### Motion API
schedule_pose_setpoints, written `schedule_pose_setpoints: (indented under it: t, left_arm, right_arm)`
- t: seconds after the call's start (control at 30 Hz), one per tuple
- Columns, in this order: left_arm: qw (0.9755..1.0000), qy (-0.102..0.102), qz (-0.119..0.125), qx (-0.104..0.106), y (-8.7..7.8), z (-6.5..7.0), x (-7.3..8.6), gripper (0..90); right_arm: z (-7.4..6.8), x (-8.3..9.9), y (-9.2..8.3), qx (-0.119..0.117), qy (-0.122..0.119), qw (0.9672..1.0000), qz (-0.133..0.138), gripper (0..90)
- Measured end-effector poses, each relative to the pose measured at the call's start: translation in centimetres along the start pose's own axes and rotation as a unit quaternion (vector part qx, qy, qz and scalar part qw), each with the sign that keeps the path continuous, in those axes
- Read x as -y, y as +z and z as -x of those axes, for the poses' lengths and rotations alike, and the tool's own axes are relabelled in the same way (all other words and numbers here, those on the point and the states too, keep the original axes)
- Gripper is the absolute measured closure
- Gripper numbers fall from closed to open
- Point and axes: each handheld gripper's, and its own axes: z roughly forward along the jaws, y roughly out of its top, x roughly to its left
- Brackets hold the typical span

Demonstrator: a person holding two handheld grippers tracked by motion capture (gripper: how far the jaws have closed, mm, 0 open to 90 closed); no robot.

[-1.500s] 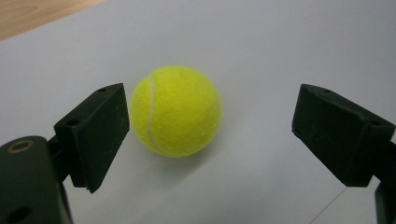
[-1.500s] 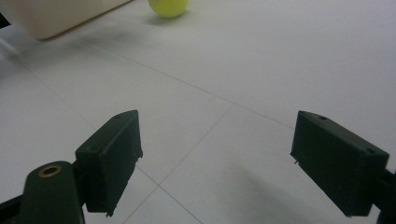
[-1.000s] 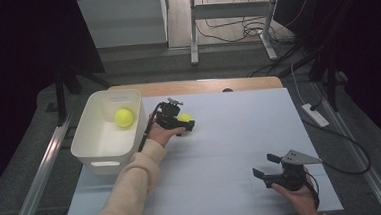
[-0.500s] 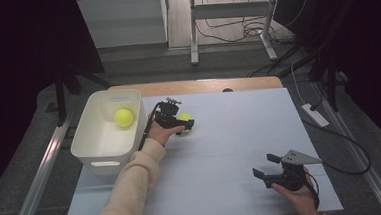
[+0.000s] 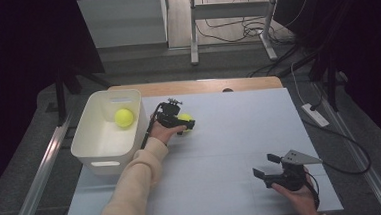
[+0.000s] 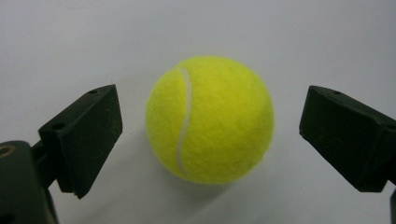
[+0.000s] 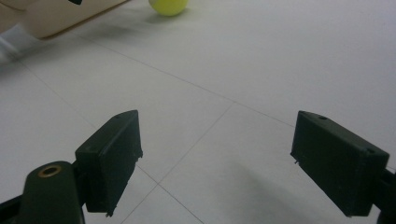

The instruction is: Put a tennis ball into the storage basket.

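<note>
Table, near edge cut off. Bin at left, one ball inside. Left gripper just opened, spread around second ball, pads clear, ball half hidden from above. Right gripper agape, empty.

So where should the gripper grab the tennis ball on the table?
Best across its widest middle. The tennis ball is round and rests on the white table, so the left gripper should probably close from both sides. Its jaws, which have just been opening, already flank the ball with gaps on both sides.
</note>
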Motion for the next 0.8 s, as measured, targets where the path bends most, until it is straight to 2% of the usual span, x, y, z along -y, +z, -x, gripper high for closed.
schedule_pose_setpoints:
  t: [0.33,0.5,0.8]
  left_arm:
    - [0.9998,-0.014,-0.009,0.009,0.8,-0.5,0.1,9.7]
    - [0.9996,-0.013,-0.020,0.014,1.2,-0.5,0.3,11.7]
    - [0.9998,-0.009,-0.019,0.004,1.4,-0.1,0.2,25.4]
  right_arm:
    - [0.0,0.0,0.0,-0.001,0.001,1.0000,0.000,15.9]
    - [0.0,0.0,0.0,0.000,0.000,1.0000,-0.001,15.9]
    - [0.1,0.0,0.0,0.000,0.001,1.0000,0.000,15.9]
